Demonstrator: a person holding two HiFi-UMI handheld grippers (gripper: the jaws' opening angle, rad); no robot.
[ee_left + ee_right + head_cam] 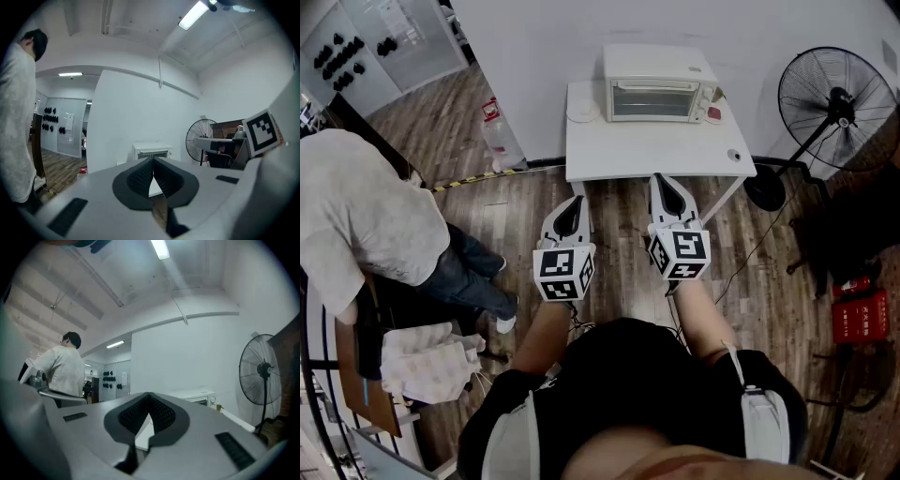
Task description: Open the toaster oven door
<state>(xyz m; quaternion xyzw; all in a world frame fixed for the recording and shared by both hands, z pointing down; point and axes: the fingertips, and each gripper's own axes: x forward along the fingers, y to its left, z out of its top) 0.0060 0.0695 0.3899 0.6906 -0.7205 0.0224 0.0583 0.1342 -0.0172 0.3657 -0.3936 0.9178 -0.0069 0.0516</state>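
Note:
A white toaster oven [657, 83] stands at the back of a small white table [656, 150], its glass door shut. The oven also shows small in the left gripper view [151, 151] and the right gripper view [199, 398]. My left gripper [573, 208] and right gripper [667, 192] hover side by side over the wooden floor, just short of the table's front edge. Both point toward the oven, with jaws shut and nothing between them. In their own views the left gripper [153, 161] and right gripper [149, 397] have tips that meet.
A white plate [582, 112] lies left of the oven, a small round object [733, 156] at the table's front right corner. A black standing fan [835, 103] is to the right, a person in a white shirt [356, 211] to the left. A water bottle [499, 136] stands by the wall.

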